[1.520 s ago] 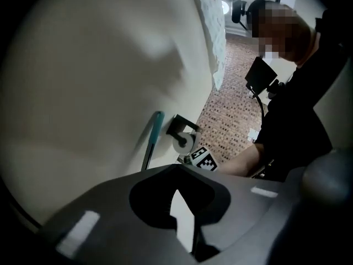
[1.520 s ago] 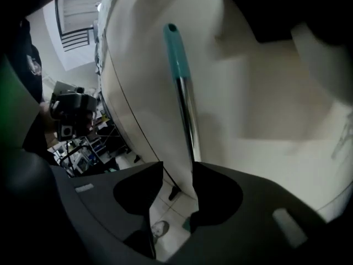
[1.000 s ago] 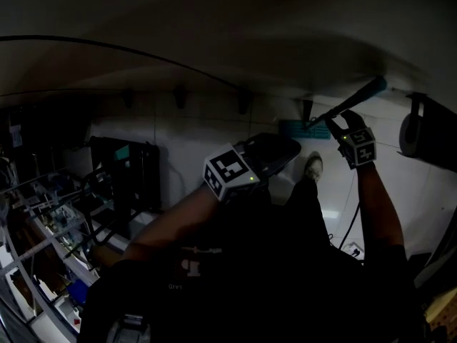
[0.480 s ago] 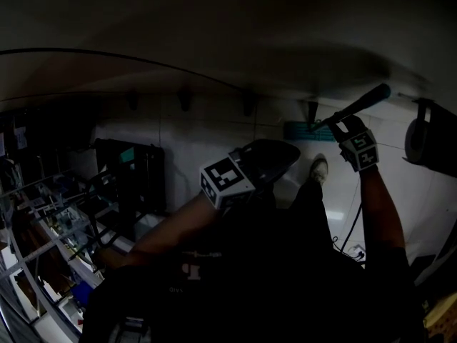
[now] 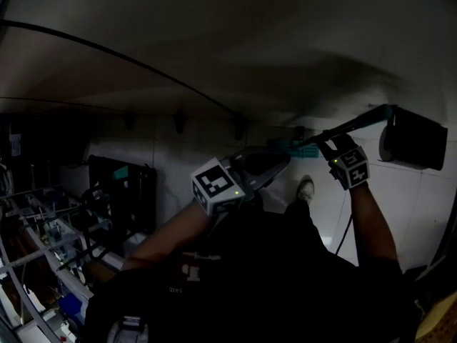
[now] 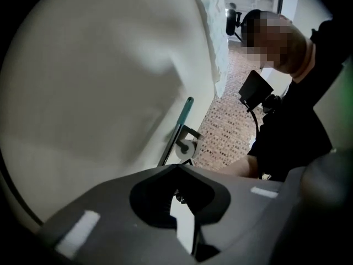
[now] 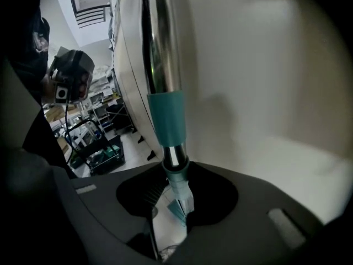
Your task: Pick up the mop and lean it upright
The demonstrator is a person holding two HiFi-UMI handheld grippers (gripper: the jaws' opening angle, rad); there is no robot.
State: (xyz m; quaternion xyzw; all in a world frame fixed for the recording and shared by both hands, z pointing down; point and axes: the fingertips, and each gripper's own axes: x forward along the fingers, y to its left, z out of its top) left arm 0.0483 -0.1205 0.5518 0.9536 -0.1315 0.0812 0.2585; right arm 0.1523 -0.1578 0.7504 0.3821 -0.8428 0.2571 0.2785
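Observation:
The mop has a chrome handle point(image 7: 162, 54) with a teal collar point(image 7: 168, 123). In the head view the handle point(image 5: 360, 122) slants up to the right, and what may be its teal head point(image 5: 284, 146) lies low behind the left gripper. My right gripper point(image 5: 330, 143) is shut on the handle; its jaws have just been closing with the handle between them point(image 7: 174, 203). My left gripper point(image 5: 282, 159) hovers left of the mop, apart from it. Its jaws point(image 6: 185, 220) show a narrow gap with nothing in it. From there the mop handle point(image 6: 182, 120) stands against a white wall.
A black box-like object point(image 5: 410, 138) hangs just right of the handle's end. Wire shelves point(image 5: 43, 227) and a black cart point(image 5: 125, 184) fill the left. A cable point(image 5: 346, 227) and my shoe point(image 5: 305, 189) are on the white floor. A white wall point(image 6: 99, 81) is close by.
Both grippers have risen. The right one has lifted the mop handle, which now lies flatter in the picture, its end beside the black object at right.

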